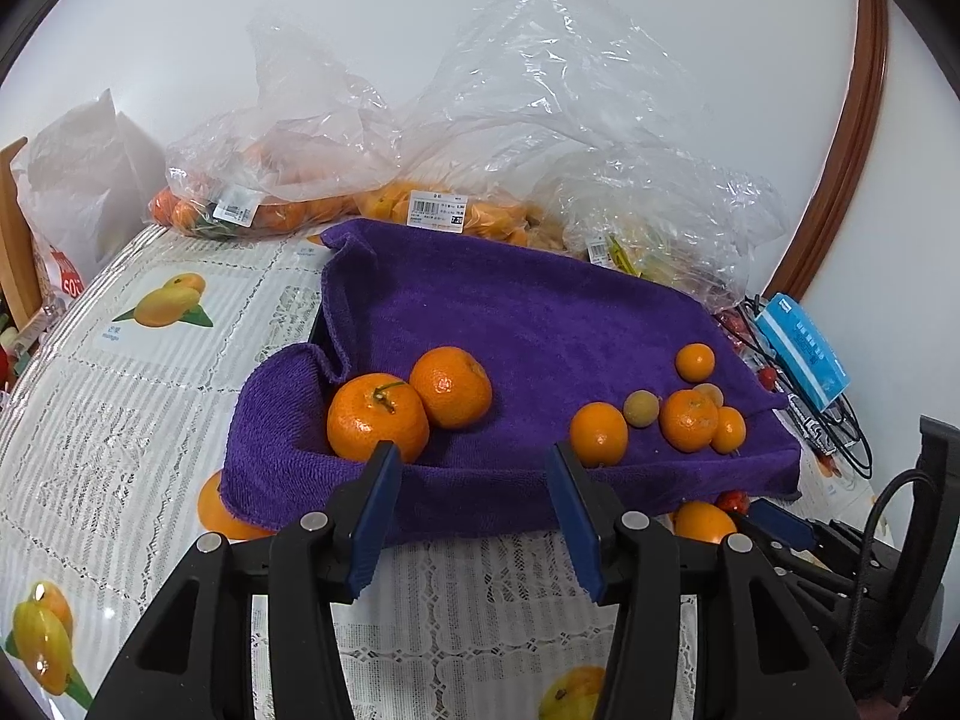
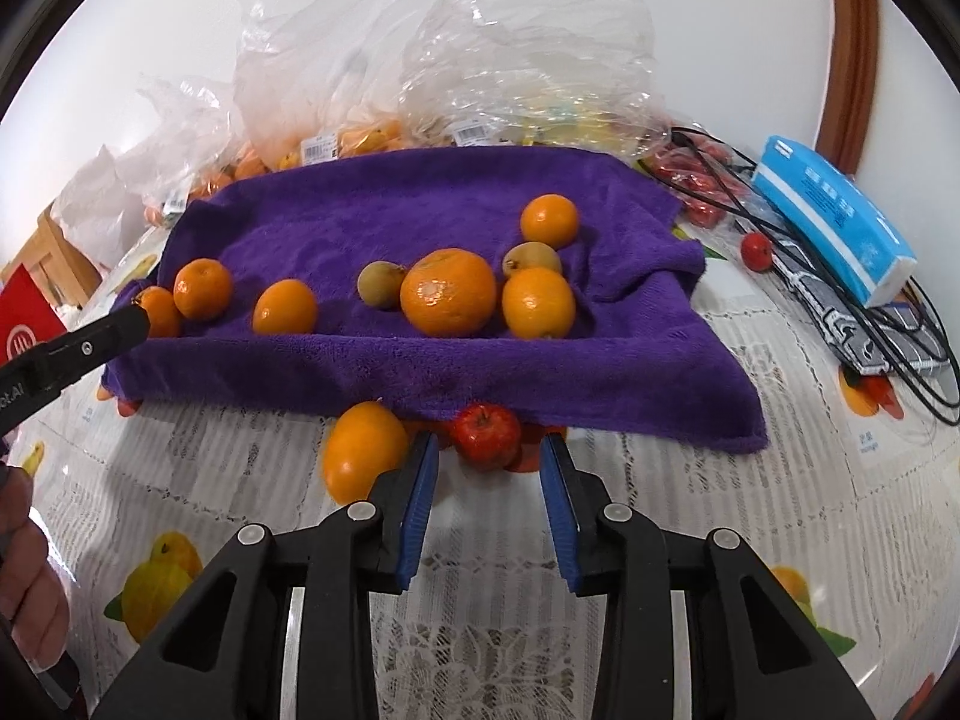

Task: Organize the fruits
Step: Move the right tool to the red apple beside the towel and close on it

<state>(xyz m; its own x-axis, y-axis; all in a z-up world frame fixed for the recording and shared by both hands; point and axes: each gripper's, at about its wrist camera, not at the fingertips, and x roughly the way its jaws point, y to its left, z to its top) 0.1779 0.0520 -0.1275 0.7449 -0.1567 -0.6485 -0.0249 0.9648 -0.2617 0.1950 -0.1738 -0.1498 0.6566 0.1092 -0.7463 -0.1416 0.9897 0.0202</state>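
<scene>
On the patterned tablecloth (image 2: 492, 648) a purple towel (image 2: 432, 360) held oranges, while the left gripper (image 1: 474, 456) and right gripper (image 2: 489, 447) stood open, gripping nothing.

1. Both views are bright and evenly lit, with only soft shadows under the fruit.
2. White glare streaks the clear plastic bags (image 1: 540, 96).
3. Fisheye distortion bends the edges; dark vignette fills the corners.

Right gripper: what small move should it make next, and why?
Probably ease forward a little and close on the small red fruit. The right gripper is open with nothing between its pads, and that fruit lies just ahead of them on the table, at the purple towel's front edge.
</scene>
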